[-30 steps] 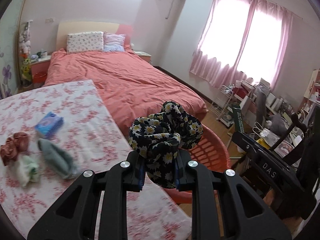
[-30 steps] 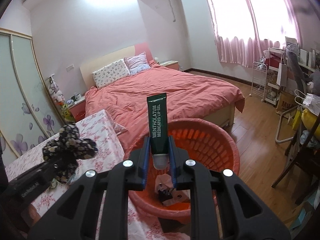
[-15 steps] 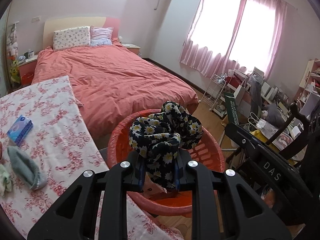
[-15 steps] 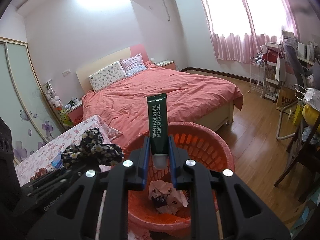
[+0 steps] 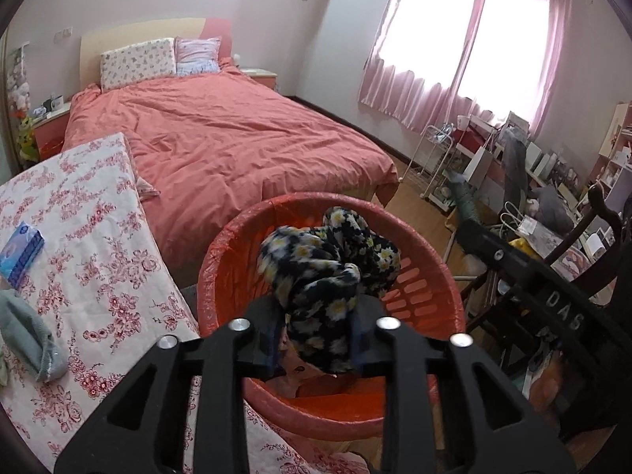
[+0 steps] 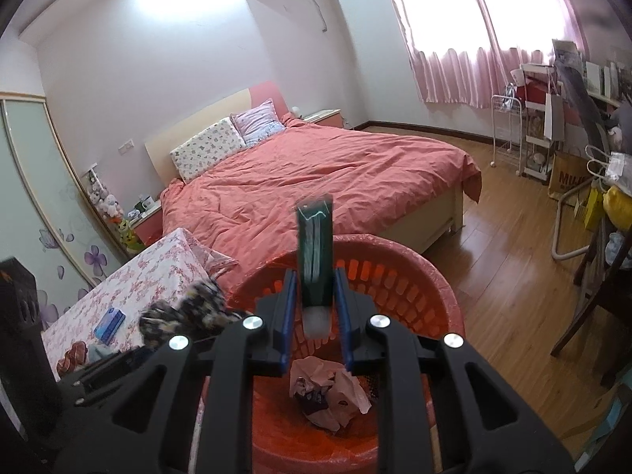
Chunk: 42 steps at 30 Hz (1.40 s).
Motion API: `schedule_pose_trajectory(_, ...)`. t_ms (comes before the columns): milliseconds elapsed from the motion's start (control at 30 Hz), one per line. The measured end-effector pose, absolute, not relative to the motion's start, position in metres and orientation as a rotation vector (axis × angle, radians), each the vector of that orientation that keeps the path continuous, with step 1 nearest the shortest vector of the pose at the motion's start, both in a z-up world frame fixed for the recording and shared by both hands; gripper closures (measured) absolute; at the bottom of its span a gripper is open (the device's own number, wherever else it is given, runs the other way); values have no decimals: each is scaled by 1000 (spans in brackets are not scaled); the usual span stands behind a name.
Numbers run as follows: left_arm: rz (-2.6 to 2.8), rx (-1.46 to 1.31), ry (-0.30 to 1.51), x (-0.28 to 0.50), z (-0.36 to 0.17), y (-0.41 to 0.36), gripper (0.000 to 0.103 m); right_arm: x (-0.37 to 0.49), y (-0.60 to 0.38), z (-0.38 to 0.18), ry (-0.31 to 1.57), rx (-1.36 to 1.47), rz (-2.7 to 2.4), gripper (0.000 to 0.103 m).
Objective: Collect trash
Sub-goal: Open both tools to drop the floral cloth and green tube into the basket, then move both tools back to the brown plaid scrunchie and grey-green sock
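Left wrist view: left tongs [image 5: 316, 345] are loosening around the floral cloth [image 5: 330, 272] over the red basket [image 5: 233, 260]; right tongs [image 6: 315, 324], parted, are dropping the green tube [image 6: 315, 252] in.

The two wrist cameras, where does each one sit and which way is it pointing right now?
Left wrist: on the left gripper, looking along its fingers at the floral cloth between them, over the red basket; the right gripper's black body crosses at right.
Right wrist: on the right gripper, looking down into the basket at crumpled trash; the blurred green tube sits between its open fingers; the left gripper shows lower left.
Shared: basket, bed, flowered table, floral cloth.
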<state>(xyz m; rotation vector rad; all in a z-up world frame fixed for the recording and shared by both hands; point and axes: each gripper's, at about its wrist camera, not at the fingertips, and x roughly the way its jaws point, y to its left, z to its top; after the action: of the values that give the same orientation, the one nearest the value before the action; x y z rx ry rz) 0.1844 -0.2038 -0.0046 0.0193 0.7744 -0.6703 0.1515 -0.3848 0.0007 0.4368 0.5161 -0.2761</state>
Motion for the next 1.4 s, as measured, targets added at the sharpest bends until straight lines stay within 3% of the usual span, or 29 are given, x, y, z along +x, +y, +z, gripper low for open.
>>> schedule_pose_trajectory(67, -655, 18, 784, 186, -7, -203, 54, 151, -388, 0, 514, 444, -275, 68)
schedule_pose_trajectory(100, -646, 20, 788, 186, -9, -202, 53, 150, -389, -1, 510, 445, -278, 62)
schedule_pose_trajectory(300, -598, 16, 801, 187, -11, -189, 47, 145, -392, 0, 499, 441, -297, 49)
schedule_pose_trajectory(700, -468, 37, 769, 187, 0, -126, 41, 146, -356, 8, 515, 389, -268, 43)
schedule_pose_trajectory(1033, -283, 20, 751, 190, 5, -32, 40, 153, -299, 4, 574, 346, -187, 41)
schedule_pose_trajectory(1400, -40, 12, 772, 230, -5, 63, 31, 168, -233, -5, 640, 289, -92, 41)
